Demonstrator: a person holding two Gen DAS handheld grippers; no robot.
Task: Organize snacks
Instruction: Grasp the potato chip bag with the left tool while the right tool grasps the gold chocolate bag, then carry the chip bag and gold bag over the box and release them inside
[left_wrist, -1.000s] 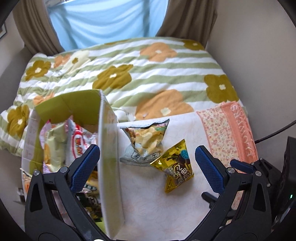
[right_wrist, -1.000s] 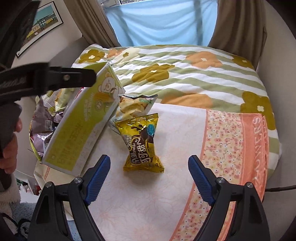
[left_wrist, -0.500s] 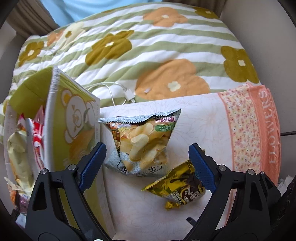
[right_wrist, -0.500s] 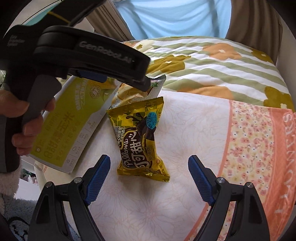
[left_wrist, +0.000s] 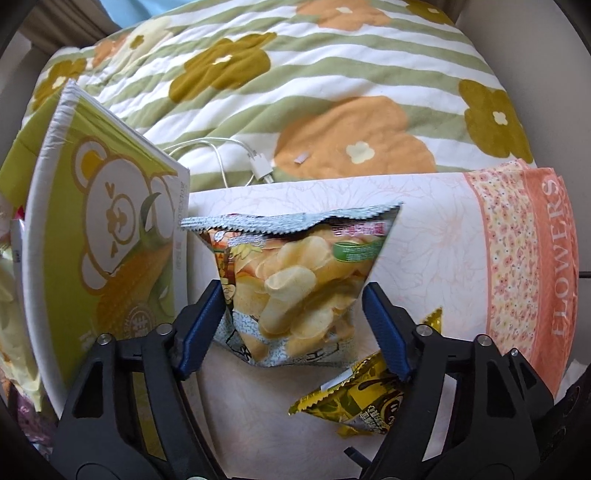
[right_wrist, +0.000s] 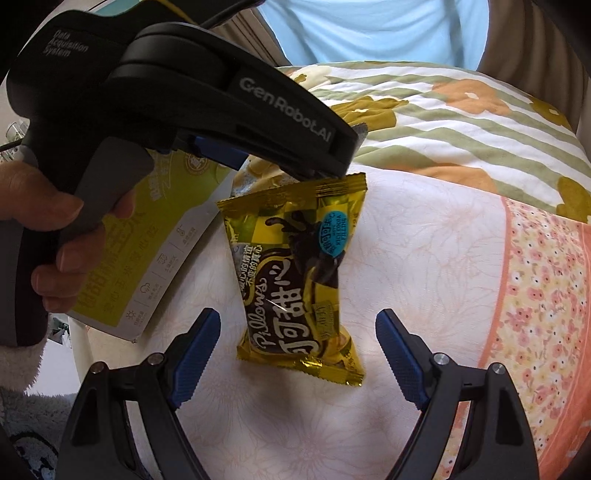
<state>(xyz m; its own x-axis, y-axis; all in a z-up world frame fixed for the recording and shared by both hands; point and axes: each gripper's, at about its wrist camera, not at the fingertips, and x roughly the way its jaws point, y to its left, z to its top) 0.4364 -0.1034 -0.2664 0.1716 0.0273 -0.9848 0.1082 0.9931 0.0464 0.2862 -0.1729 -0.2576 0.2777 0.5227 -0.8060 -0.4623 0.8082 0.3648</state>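
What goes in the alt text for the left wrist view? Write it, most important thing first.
The left claw is closing around a chip bag lying on a pale floral cloth, its blue pads at the bag's sides. A green bear-print box stands to the left, a yellow snack packet lies lower right, and a flowered quilt lies behind.

Soft daylight comes through the pale blue curtain (right_wrist: 373, 31) at the far end and makes the room bright. The striped flowered quilt (left_wrist: 314, 85) looks a little washed out. The shiny gold foil snack packet (right_wrist: 295, 280) has small glints. Shadows are faint and soft. Both pictures bend at the edges, with dark round corners. The crinkly chip bag (left_wrist: 295, 280) looks slightly blurred.
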